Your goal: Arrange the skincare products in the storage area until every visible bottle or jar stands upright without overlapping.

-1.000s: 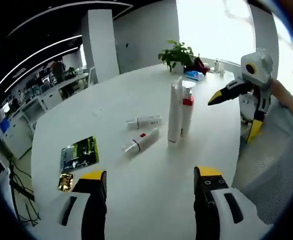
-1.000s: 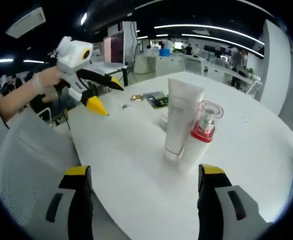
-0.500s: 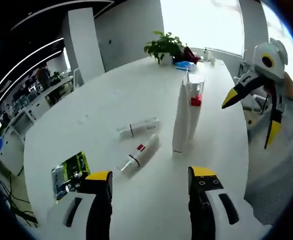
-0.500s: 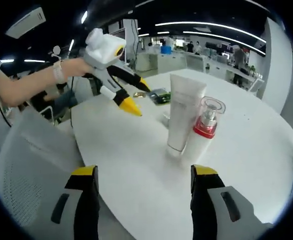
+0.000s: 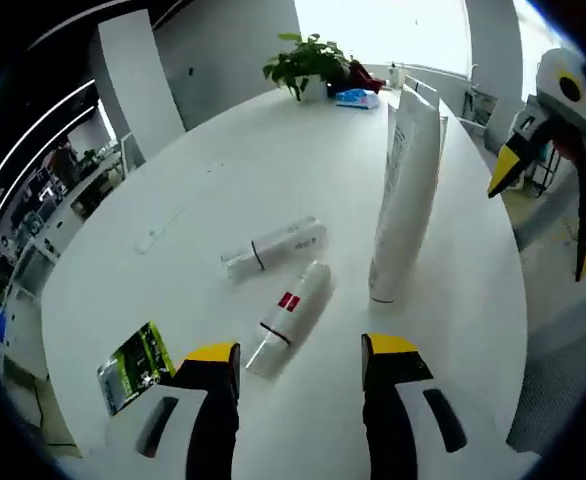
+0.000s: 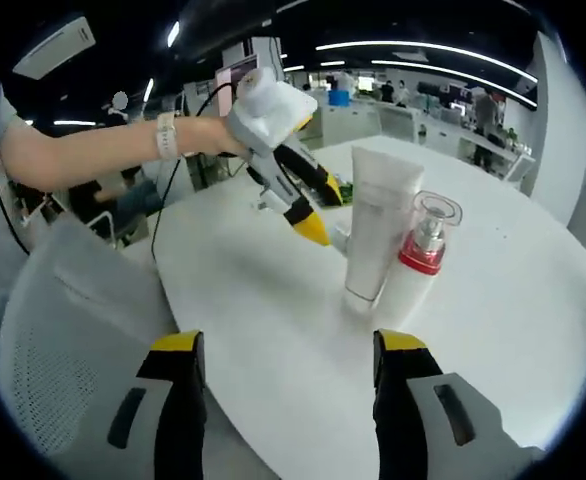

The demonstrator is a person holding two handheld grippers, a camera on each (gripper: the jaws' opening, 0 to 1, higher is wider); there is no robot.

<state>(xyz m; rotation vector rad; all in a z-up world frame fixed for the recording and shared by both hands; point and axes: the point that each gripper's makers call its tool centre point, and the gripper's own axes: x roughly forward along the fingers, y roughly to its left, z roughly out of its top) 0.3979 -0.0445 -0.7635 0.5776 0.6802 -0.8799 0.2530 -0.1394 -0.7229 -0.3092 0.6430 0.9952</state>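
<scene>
Two tubes lie flat on the white table [image 5: 453,300]: the red-labelled tube [image 5: 291,317] just beyond the left gripper [image 5: 299,357], and a second lying tube [image 5: 276,247] past it. A tall white tube [image 5: 405,200] and a red-collared pump bottle [image 6: 420,262] stand upright, touching. Left gripper: jaws wide, empty, above the table. Right gripper [image 6: 288,348]: jaws wide, empty, off the table edge. To grip well, probably straddle the red-labelled tube across its width before closing, then tip it upright clear of the standing pair.

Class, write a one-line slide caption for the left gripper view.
Open left gripper hovers over two lying tubes beside an upright white tube on the white table.
</scene>
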